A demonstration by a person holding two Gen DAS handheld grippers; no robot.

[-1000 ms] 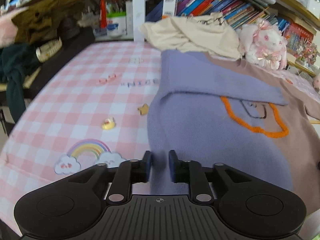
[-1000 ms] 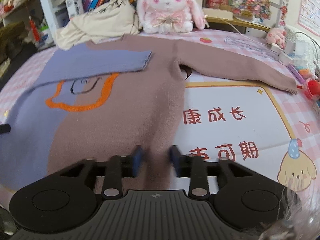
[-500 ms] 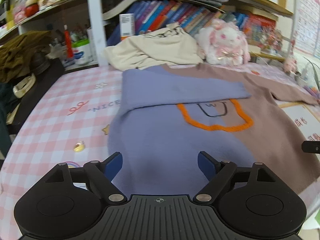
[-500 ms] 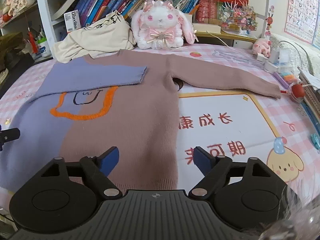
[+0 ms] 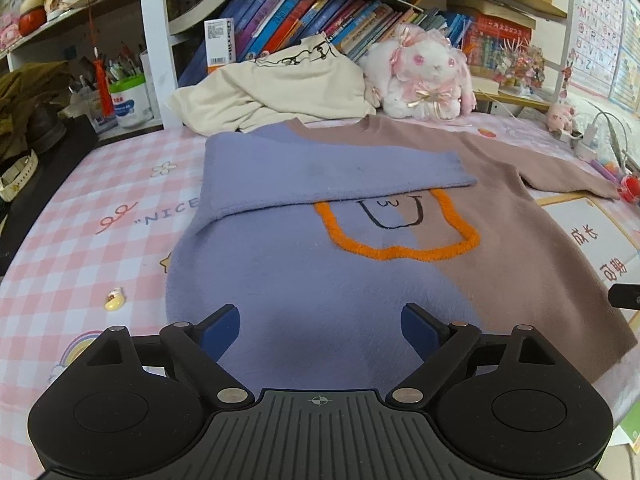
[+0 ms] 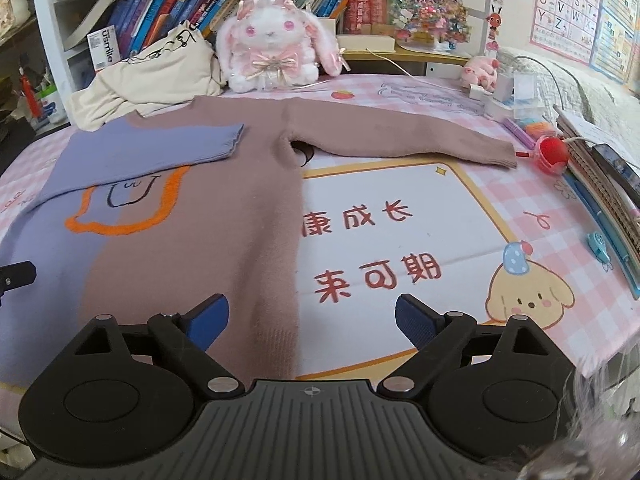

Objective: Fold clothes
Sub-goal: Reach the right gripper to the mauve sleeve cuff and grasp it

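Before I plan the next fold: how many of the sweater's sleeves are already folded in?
1. The purple sleeve lies folded across the chest of the sweater. The brown sleeve lies spread out toward the red ball, not yet folded.

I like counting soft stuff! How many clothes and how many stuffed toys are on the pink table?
Clothes: 2, the purple and brown sweater and the cream top.
Stuffed toys: 2, the white bunny and the small pink plush.
Total: 4
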